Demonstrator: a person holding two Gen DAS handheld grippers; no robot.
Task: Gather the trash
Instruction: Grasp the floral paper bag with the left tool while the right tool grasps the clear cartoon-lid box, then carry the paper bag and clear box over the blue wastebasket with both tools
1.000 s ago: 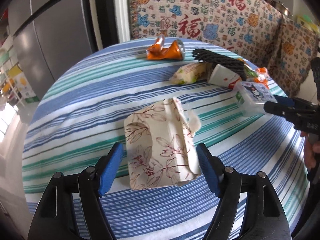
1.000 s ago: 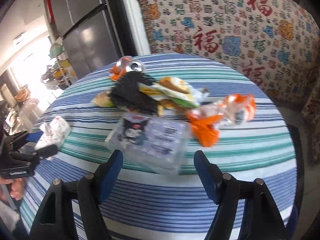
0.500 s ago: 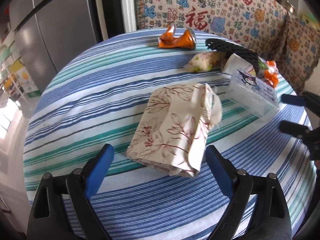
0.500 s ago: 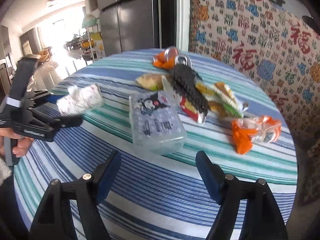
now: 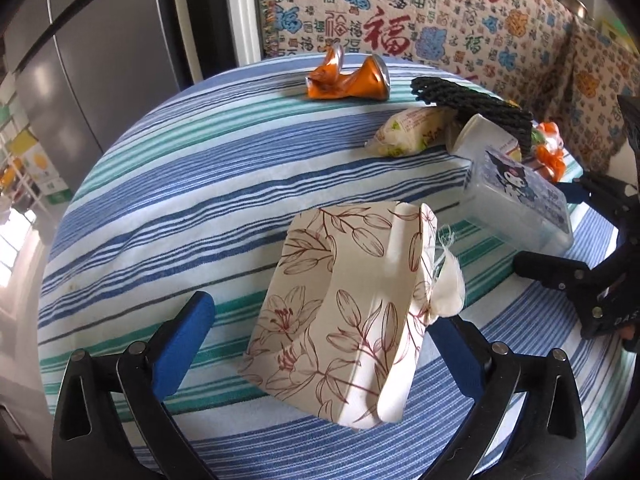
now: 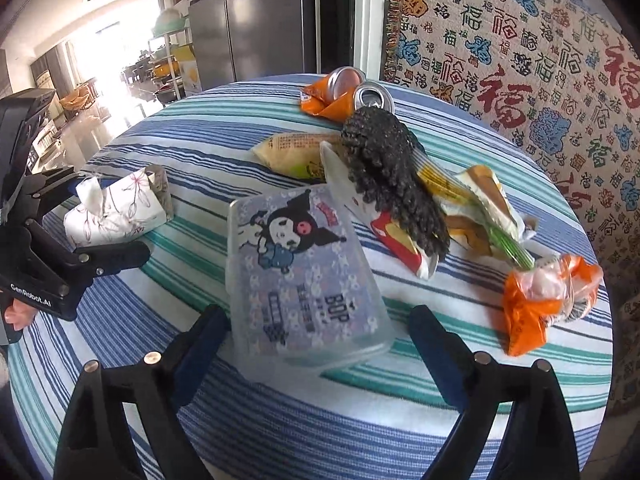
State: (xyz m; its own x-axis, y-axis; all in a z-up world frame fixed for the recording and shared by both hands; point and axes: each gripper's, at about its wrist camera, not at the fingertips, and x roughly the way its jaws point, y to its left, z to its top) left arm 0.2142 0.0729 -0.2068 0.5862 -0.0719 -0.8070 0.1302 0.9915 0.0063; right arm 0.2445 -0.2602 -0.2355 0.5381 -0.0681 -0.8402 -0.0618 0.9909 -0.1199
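Left tool point(image 5: 320, 332) spread wide, floral tissue pack point(image 5: 344, 292) sits between its blue pads, closer to the right pad, not clearly touching either; a white tissue tuft sticks out on the pack's right side. Right tool point(image 6: 316, 332) also wide open, clear plastic box point(image 6: 300, 272) between its pads with the left pad just beside the box's near-left corner, contact unclear. Box lid shows a cartoon Kuromi-style figure and the letters "BOP"; smaller print below is unreadable.

Past the right tool, beyond the box: black knitted piece point(image 6: 394, 180) lying over a white-and-red paper cup point(image 6: 396, 240), yellow snack wrapper point(image 6: 296, 152) to the far left of it with tiny unreadable print, crushed orange can point(image 6: 344, 96) at the far edge of the worktop point(image 6: 460, 360). To the right of the tool's far side: sandwich-type wrappers point(image 6: 480, 208) and an orange-and-clear plastic bag point(image 6: 548, 296).

From the left tool, the box lies ahead and right, the right tool seen at the right edge. In the right wrist view the left tool's body reads "GenRobot.AI". Worktop has a blue, teal and white striped cloth. Behind it a patterned throw point(image 5: 420, 20) repeats the character "福" in red and blue
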